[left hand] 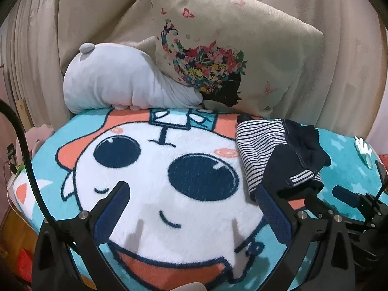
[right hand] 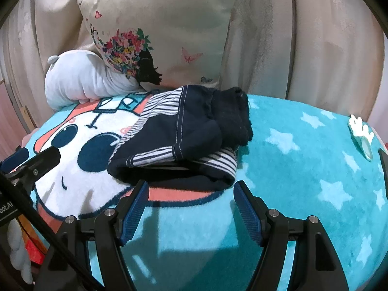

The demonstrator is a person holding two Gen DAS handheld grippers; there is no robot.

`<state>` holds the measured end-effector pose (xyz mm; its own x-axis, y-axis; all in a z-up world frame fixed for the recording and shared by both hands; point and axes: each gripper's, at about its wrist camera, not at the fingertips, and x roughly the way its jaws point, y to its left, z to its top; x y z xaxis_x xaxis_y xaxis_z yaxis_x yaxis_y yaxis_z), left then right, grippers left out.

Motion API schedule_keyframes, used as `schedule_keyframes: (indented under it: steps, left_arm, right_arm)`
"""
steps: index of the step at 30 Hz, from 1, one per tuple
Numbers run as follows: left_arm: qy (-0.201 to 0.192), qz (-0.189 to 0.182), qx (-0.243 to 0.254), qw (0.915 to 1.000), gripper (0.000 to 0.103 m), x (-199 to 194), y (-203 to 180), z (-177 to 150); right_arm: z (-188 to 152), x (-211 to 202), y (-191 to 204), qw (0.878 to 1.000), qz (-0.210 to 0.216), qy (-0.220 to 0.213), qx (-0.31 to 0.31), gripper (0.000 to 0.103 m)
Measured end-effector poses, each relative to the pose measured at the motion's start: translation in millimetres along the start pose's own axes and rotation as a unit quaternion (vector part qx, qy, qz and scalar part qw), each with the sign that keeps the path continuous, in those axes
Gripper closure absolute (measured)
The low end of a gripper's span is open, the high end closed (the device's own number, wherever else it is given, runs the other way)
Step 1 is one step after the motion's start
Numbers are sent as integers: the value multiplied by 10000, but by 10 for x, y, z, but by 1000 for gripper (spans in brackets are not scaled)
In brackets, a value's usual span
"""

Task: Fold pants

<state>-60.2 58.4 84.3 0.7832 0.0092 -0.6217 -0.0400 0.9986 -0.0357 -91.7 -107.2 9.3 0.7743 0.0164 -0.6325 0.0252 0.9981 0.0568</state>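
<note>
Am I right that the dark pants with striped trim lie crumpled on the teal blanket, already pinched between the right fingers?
Not quite. The pants do lie crumpled on the teal blanket, but the right wrist view shows the right gripper open just short of them, pinching nothing.

Navy pants [right hand: 184,131] with white-striped lining; turquoise blanket [right hand: 303,169] with pale stars and a white-and-coral cartoon face; cream pillow [left hand: 232,48] with flower print; pale grey, perhaps bluish, plush toy [left hand: 121,82].
</note>
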Motion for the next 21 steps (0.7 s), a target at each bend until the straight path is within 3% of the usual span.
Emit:
schedule_keyframes:
  steps: [21]
  left_arm:
    - [217,-294,-182,9992,0,67,56,-30]
  right_arm:
    - [-17,41,92,9999,118,72,-38,27]
